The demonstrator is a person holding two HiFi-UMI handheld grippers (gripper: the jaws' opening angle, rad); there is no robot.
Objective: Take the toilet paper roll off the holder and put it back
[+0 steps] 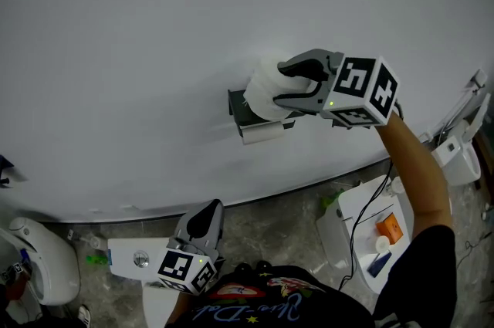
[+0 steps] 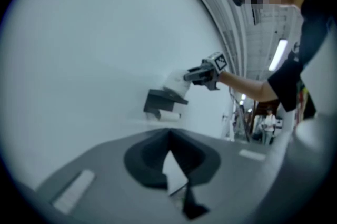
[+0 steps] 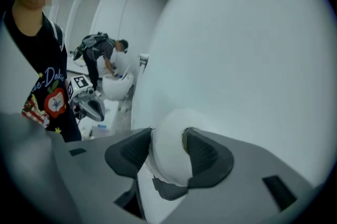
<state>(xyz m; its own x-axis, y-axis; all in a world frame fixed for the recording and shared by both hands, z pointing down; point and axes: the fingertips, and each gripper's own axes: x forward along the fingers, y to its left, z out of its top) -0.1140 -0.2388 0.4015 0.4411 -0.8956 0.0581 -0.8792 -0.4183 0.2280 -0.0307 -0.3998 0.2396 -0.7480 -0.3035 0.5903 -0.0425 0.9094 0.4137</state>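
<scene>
The right tongs (image 1: pixel 287 85) squeeze the toilet paper roll (image 1: pixel 262 93) from both sides, right at the holder (image 1: pixel 239 112) on the wall (image 1: pixel 116 49). The left tongs (image 1: pixel 207 214) hang low, pinched together and empty. The roll could be coming off or going back on. Either way, it needs a firm, gentle hold.

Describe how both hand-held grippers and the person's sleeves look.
Both the left hand-held gripper and the right hand-held gripper have grey bodies with dark ribbed pads, and each carries a white marker cube with black squares. The person wears a black short sleeve.
</scene>
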